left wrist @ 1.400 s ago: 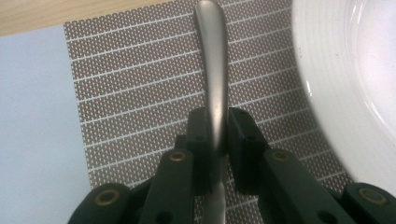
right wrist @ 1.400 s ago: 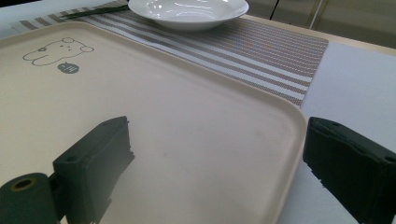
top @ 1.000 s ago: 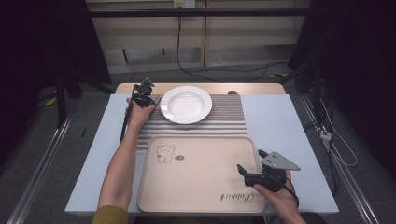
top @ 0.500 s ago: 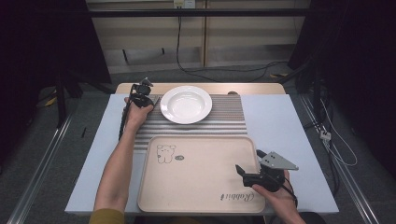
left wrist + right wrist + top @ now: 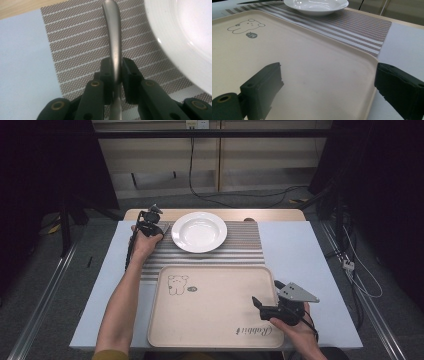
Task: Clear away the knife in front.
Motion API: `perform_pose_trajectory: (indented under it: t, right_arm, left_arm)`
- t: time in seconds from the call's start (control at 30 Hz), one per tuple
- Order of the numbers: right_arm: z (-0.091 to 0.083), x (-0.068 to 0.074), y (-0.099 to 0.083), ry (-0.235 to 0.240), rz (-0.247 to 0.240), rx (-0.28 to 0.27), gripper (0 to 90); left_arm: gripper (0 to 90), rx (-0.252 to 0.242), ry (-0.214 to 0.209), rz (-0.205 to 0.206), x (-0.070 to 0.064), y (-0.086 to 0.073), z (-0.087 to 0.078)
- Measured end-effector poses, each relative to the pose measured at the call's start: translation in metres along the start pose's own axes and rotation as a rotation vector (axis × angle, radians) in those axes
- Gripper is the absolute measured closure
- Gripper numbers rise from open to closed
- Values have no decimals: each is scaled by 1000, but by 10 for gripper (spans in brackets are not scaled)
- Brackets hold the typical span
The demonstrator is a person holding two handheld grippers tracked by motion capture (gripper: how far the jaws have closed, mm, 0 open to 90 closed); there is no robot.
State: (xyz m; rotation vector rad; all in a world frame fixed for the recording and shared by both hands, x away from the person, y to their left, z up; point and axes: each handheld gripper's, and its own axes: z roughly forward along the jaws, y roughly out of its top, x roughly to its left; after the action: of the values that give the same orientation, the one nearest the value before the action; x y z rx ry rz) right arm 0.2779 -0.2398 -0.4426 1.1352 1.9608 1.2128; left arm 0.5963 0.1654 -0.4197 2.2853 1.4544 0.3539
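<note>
Nearest the person, the right gripper (image 5: pixel 265 306) hangs over the near right corner of the beige tray (image 5: pixel 210 330), its jaws spread wide with nothing between them; one jaw stands over the tray's floor and the other out past its right rim. Farther along the tray sits a printed bear (image 5: pixel 245 25) at its far left corner. Beyond the tray lies the striped placemat (image 5: pixel 240 247) carrying the white plate (image 5: pixel 199 231). Just left of the plate, the left gripper (image 5: pixel 116 72) is clamped on a metal utensil handle (image 5: pixel 113 32), which runs forward from the jaws above the placemat, alongside the plate's rim. All rests on the table (image 5: pixel 300 250).
</note>
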Motion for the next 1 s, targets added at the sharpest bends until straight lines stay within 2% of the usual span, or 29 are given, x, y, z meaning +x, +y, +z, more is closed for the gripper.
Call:
perform_pose_trajectory:
  t: [0.4,0.57,0.77,0.8,0.93,1.0]
  right_arm:
    - [1,1,1,2,-8,-1,79]
    - [1,2,1,3,-11,-1,79]
    - [1,2,2,5,-14,-3,79]
    - [1,2,2,5,-14,-2,79]
    - [1,3,2,6,-16,-2,79]
    - [1,3,2,7,-15,-2,79]
  left_arm:
    - [800,-15,3,0,4,-6,-18]
    - [800,-22,-8,20,2,-9,-26]
    - [800,-21,-6,27,-2,-10,-33]
    - [800,-25,2,21,-3,-11,-33]
    - [800,-23,-8,14,-5,-13,-35]
    - [800,-17,-5,27,-5,-14,-35]
